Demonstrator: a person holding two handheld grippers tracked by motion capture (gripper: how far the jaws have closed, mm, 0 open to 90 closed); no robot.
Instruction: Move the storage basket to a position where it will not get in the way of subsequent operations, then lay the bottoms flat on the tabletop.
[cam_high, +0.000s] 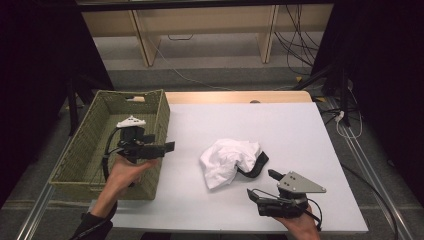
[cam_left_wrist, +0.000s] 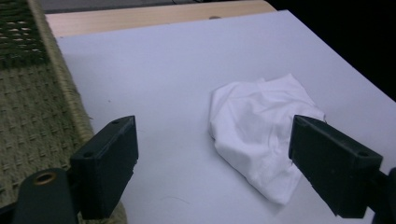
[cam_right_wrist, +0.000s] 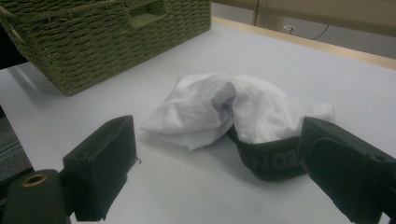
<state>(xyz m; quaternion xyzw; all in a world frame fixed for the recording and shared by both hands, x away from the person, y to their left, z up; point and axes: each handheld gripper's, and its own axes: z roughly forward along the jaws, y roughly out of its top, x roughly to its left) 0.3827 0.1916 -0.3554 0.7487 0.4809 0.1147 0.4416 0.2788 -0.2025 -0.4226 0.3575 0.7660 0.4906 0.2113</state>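
Observation:
A crumpled white garment (cam_high: 227, 160) with a black elastic band (cam_high: 255, 167) lies near the middle of the white table (cam_high: 295, 130). A green woven basket (cam_high: 75, 150) stands at the table's left end. My left gripper (cam_high: 169, 147) hovers over the basket's right wall, pointing right at the garment (cam_left_wrist: 257, 121), its jaws wide apart with nothing between them (cam_left_wrist: 212, 128). My right gripper (cam_high: 261, 184) rests near the front edge, just right of the garment (cam_right_wrist: 205, 107). It is open (cam_right_wrist: 217, 126), and the black band (cam_right_wrist: 271, 161) lies just beyond its right jaw.
The inside of the basket (cam_left_wrist: 32, 107) looks bare where it shows. A wooden strip (cam_high: 235, 96) runs along the table's far edge. Cables (cam_high: 345, 120) trail on the floor at the right, and wooden furniture legs (cam_high: 267, 35) stand beyond the table.

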